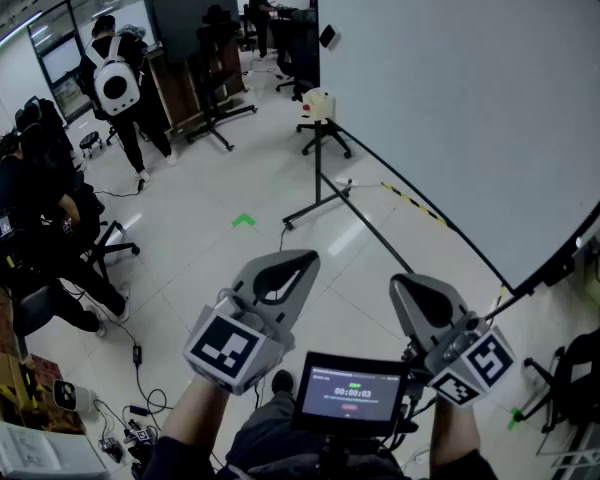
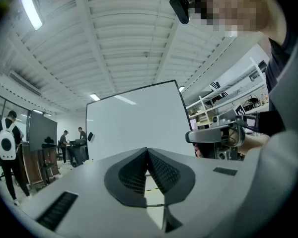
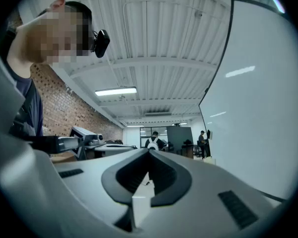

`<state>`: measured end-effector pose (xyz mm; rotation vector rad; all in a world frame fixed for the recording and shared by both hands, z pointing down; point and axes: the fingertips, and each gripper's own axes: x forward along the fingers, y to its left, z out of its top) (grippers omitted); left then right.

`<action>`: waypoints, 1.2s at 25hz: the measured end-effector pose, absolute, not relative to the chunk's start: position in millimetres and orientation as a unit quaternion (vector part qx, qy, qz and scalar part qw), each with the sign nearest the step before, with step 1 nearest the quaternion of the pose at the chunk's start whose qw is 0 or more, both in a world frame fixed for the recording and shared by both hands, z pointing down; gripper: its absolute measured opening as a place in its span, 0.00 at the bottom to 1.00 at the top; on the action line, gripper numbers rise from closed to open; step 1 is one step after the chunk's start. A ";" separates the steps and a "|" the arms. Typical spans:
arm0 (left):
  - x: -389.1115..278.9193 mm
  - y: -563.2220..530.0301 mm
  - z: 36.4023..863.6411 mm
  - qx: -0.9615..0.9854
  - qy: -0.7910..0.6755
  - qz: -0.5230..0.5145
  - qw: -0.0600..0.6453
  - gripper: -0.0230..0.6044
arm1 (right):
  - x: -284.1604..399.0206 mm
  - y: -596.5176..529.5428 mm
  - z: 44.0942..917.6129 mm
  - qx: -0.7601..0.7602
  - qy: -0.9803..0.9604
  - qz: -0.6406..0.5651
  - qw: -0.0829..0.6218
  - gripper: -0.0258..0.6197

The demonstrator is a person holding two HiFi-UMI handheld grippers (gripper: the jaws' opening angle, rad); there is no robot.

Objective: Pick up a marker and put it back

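No marker shows in any view. In the head view my left gripper (image 1: 302, 261) and right gripper (image 1: 406, 288) are held side by side over the floor, both pointing roughly level toward a large whiteboard (image 1: 460, 98) on the right. The left gripper view has its jaws (image 2: 147, 150) meeting at the tips with nothing between them, the whiteboard (image 2: 134, 123) ahead and the right gripper off to one side. The right gripper (image 3: 149, 151) is also shut and empty, with the whiteboard (image 3: 258, 108) close on its right.
A small timer screen (image 1: 352, 393) sits below, between the grippers. A tripod stand (image 1: 320, 158) with a white object on top is near the board's foot. A person with a white backpack (image 1: 115, 78) and seated people (image 1: 30, 218) are at the left. Cables (image 1: 140, 398) lie on the floor.
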<state>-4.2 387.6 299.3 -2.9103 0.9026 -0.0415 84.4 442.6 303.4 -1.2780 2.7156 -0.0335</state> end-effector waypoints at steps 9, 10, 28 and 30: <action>-48.9 307.5 298.9 -0.953 0.299 0.001 0.049 0.03 | 54.5 370.9 303.5 -0.443 0.895 -0.001 0.055 0.05; -54.5 296.0 298.5 -0.953 0.298 0.004 0.049 0.03 | 49.3 359.6 302.5 -0.445 0.894 0.003 0.054 0.05; -158.1 188.1 319.0 -0.952 0.304 0.028 0.020 0.03 | -57.5 252.8 312.7 -0.441 0.897 0.025 0.003 0.05; -158.2 184.9 322.6 -0.953 0.300 0.027 0.013 0.03 | -56.5 249.4 314.0 -0.447 0.894 0.025 0.000 0.05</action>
